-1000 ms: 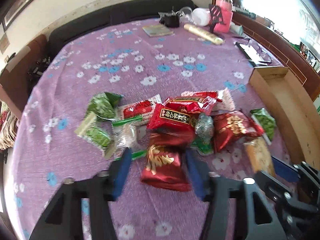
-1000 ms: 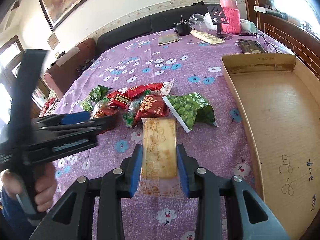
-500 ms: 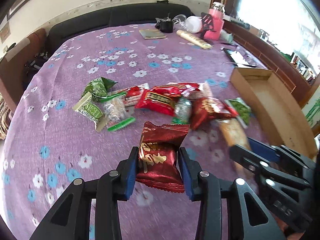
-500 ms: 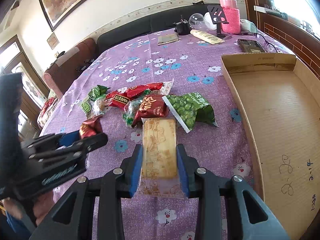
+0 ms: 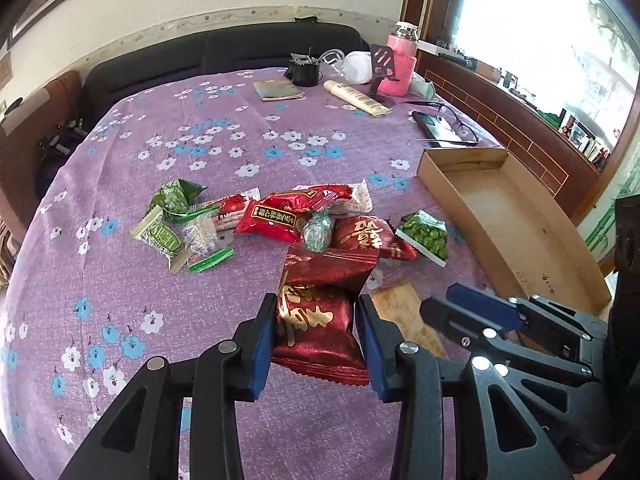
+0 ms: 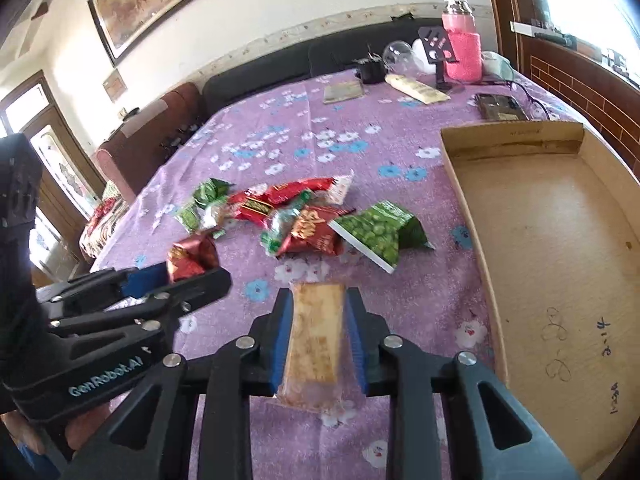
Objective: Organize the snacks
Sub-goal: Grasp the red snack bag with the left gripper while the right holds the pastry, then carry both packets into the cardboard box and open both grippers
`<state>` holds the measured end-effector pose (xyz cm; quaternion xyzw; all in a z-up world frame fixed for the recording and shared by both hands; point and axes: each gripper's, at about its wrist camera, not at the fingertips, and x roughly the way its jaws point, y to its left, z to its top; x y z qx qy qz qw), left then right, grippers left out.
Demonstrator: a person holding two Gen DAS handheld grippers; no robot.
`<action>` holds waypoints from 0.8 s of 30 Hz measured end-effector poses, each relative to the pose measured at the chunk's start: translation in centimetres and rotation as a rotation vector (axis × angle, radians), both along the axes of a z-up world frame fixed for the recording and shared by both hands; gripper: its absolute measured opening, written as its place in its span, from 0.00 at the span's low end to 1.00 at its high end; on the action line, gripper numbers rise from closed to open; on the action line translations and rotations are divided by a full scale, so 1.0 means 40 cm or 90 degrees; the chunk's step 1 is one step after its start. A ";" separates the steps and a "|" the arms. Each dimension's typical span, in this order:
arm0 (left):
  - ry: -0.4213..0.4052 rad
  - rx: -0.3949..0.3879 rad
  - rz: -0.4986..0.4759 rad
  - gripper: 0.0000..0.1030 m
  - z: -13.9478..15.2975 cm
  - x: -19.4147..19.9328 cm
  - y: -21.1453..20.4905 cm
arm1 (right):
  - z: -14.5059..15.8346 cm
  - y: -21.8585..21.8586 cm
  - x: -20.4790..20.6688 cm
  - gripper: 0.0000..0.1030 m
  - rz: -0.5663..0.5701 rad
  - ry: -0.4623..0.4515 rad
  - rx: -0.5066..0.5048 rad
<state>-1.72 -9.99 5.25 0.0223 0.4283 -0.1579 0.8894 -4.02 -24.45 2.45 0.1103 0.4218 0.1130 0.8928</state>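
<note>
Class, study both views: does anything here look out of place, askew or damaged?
Nothing damaged or spilled. The snack packets lie in a loose, overlapping heap on the purple floral tablecloth, while the shallow cardboard tray beside them holds none.

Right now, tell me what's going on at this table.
A person is sorting snacks with a gripper in each hand. The left gripper is shut on a dark red snack packet, held above the purple floral tablecloth. The right gripper is shut on a tan cracker pack. A pile of red and green snack packets lies mid-table, and the cardboard tray to the right shows no snacks inside.
</note>
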 end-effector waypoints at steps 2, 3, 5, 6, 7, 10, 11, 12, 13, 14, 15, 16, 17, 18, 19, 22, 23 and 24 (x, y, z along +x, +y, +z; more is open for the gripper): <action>-0.004 0.003 0.000 0.40 0.004 -0.004 0.001 | -0.002 -0.007 0.000 0.25 0.007 0.018 0.017; -0.006 0.003 0.002 0.40 0.005 -0.004 0.004 | -0.003 -0.007 0.001 0.25 0.014 0.029 0.015; -0.007 -0.001 0.009 0.40 0.009 -0.003 0.015 | -0.004 -0.001 -0.002 0.37 0.029 0.046 0.005; -0.006 -0.003 0.013 0.40 0.009 -0.002 0.021 | -0.003 0.002 -0.005 0.42 0.031 0.046 -0.001; -0.006 -0.005 0.016 0.40 0.009 -0.002 0.026 | -0.004 0.006 -0.008 0.49 0.031 0.047 -0.010; -0.003 -0.011 0.023 0.40 0.006 0.000 0.040 | -0.016 0.028 -0.011 0.50 0.048 0.057 -0.026; -0.002 -0.012 0.026 0.40 0.004 0.001 0.044 | -0.020 0.039 -0.011 0.50 0.054 0.062 -0.036; -0.001 -0.012 0.027 0.40 0.003 0.000 0.047 | -0.025 0.050 -0.011 0.50 0.059 0.064 -0.049; -0.001 -0.013 0.027 0.40 0.002 -0.001 0.049 | -0.030 0.062 -0.012 0.49 0.059 0.066 -0.066; 0.000 -0.014 0.027 0.40 0.000 -0.002 0.052 | -0.035 0.073 -0.011 0.49 0.059 0.067 -0.083; 0.000 -0.015 0.028 0.40 0.000 -0.002 0.055 | -0.041 0.080 -0.010 0.47 0.059 0.068 -0.097; 0.000 -0.016 0.027 0.40 0.000 -0.002 0.056 | -0.044 0.089 -0.012 0.42 0.056 0.064 -0.119; 0.000 -0.018 0.027 0.40 -0.001 -0.002 0.059 | -0.046 0.097 -0.013 0.36 0.054 0.060 -0.141; 0.000 -0.018 0.027 0.40 -0.001 -0.002 0.060 | -0.046 0.101 -0.014 0.35 0.054 0.057 -0.150; 0.000 -0.018 0.027 0.40 -0.001 -0.001 0.061 | -0.047 0.103 -0.015 0.33 0.055 0.057 -0.158; 0.000 -0.022 0.028 0.40 0.001 0.000 0.065 | -0.044 0.093 -0.018 0.32 0.059 0.057 -0.139; -0.001 -0.022 0.028 0.40 0.001 0.000 0.065 | -0.041 0.087 -0.017 0.32 0.060 0.057 -0.126; -0.003 -0.022 0.028 0.40 0.004 -0.002 0.066 | -0.037 0.081 -0.017 0.31 0.059 0.056 -0.112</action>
